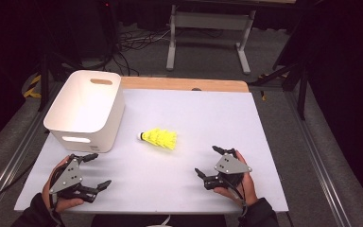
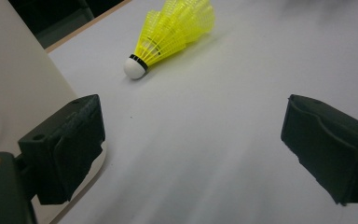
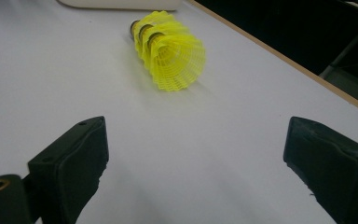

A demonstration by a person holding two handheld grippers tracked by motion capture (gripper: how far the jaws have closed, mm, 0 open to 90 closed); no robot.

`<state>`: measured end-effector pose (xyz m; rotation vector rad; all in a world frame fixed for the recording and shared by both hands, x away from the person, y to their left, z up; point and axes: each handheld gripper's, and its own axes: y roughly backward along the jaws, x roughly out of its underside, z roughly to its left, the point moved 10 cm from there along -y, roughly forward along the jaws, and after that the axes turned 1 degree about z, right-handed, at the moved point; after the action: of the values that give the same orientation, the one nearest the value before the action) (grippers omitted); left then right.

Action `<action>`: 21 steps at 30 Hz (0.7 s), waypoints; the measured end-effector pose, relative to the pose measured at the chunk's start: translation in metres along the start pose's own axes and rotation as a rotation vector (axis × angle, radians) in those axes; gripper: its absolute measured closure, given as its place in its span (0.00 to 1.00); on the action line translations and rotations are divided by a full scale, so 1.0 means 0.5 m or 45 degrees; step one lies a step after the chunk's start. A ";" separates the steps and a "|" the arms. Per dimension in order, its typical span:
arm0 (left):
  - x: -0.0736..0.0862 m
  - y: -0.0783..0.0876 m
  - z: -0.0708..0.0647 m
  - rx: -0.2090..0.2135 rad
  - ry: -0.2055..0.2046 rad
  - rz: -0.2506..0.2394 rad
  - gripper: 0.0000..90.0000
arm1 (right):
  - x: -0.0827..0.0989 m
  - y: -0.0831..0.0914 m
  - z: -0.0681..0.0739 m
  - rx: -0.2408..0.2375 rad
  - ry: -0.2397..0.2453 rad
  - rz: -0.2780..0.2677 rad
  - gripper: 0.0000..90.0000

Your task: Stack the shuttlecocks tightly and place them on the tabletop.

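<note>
Yellow shuttlecocks [image 1: 160, 138], several nested into one stack, lying on their side near mid-table on the white tabletop [image 1: 203, 118]; white cork tip [image 1: 141, 136] toward the white bin [image 1: 87, 106], open skirt end toward the person's right. Long axis roughly across the table, left to right, slightly tilted in the high view. Well apart from both grippers, touching neither; just beside the bin's near right corner but not against it. Left gripper [image 1: 96, 170] low at the near-left edge, jaws spread wide, nothing between them; from its own camera the stack [image 2: 175, 35] sits ahead and a little left of centre, cork end [image 2: 135, 67] pointing back toward the jaws, so approach from here meets the narrow, hard tip first. Right gripper [image 1: 208, 161] at near right, jaws likewise released and empty; from its camera the stack [image 3: 170, 49] lies ahead and slightly left, flared mesh skirt facing the lens, cork ends hidden behind. Judged by eye, right gripper about as near as the left, perhaps a touch nearer, and lined up with the wide end. Likely deciding relation: jaws must close across the axis, not along it; from either side the stack is seen nearly end-on, so a wrist turn or a reach from above looks needed to straddle the skirt or the neck behind the cork. Bin open-topped, seemingly empty from above, a probable drop target. Skirt mesh probably springy; pinch near the cork likely firmer.
</note>
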<state>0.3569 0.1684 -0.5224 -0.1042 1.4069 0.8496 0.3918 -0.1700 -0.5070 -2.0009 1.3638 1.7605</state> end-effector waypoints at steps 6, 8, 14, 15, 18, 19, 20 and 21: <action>0.001 0.001 -0.001 0.004 0.000 -0.001 0.07 | 0.006 0.001 -0.001 -0.012 0.005 -0.013 0.07; 0.000 0.001 0.000 0.003 -0.001 -0.003 0.07 | 0.009 -0.003 -0.002 -0.009 0.009 0.002 0.07; -0.001 0.000 0.003 0.002 -0.009 -0.002 0.07 | 0.016 -0.010 0.002 -0.020 0.001 0.029 0.07; -0.001 0.000 0.003 0.004 -0.010 -0.001 0.07 | 0.016 -0.010 0.002 -0.019 -0.003 0.030 0.07; 0.001 -0.002 0.001 0.010 -0.025 0.011 0.07 | 0.016 -0.011 0.002 -0.019 -0.006 0.029 0.07; 0.001 -0.001 0.000 0.010 -0.028 0.013 0.07 | 0.017 -0.011 0.002 -0.017 -0.006 0.031 0.07; 0.001 -0.001 -0.001 0.010 -0.032 0.012 0.07 | 0.016 -0.011 0.001 -0.016 -0.008 0.032 0.07; 0.000 -0.001 -0.002 0.012 -0.029 0.010 0.07 | 0.016 -0.012 0.001 -0.016 -0.013 0.031 0.07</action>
<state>0.3565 0.1674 -0.5230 -0.0814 1.3905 0.8481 0.3947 -0.1704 -0.5164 -1.9871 1.3826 1.7919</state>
